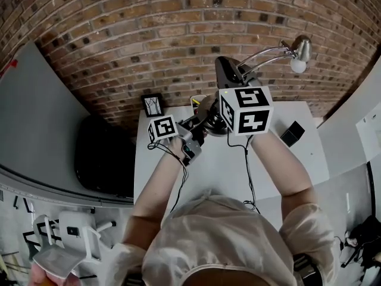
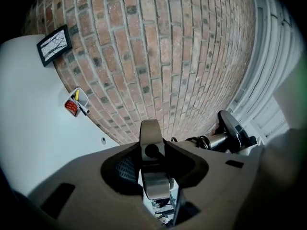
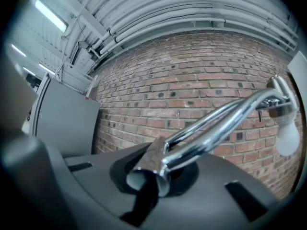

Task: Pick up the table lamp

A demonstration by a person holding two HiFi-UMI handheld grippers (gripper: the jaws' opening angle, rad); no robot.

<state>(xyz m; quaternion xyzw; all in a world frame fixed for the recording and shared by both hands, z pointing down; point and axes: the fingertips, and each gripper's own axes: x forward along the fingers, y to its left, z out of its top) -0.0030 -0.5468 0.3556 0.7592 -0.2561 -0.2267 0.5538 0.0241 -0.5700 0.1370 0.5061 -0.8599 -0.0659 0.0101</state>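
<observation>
The table lamp is held between both grippers over the back of the white table [image 1: 286, 159]. Its chrome arm [image 1: 268, 55] curves up to the right and ends in a metal shade [image 1: 302, 45] with a white bulb [image 1: 298, 65]. My right gripper [image 1: 229, 73] is shut on the lower end of the chrome arm [image 3: 216, 123], which runs out from between its jaws [image 3: 158, 169]. My left gripper [image 1: 196, 133] is shut on the rim of the round metal base [image 2: 152, 147], seen edge-on between its pads. The base [image 1: 208, 115] sits between the two marker cubes.
A small framed picture [image 1: 153, 105] and a pen cup [image 2: 76, 101] stand at the table's back edge by the brick wall. A black box [image 1: 292, 133] lies at the right of the table. The lamp's cable [image 1: 247, 177] trails down. A dark seat [image 1: 101, 157] stands left of the table.
</observation>
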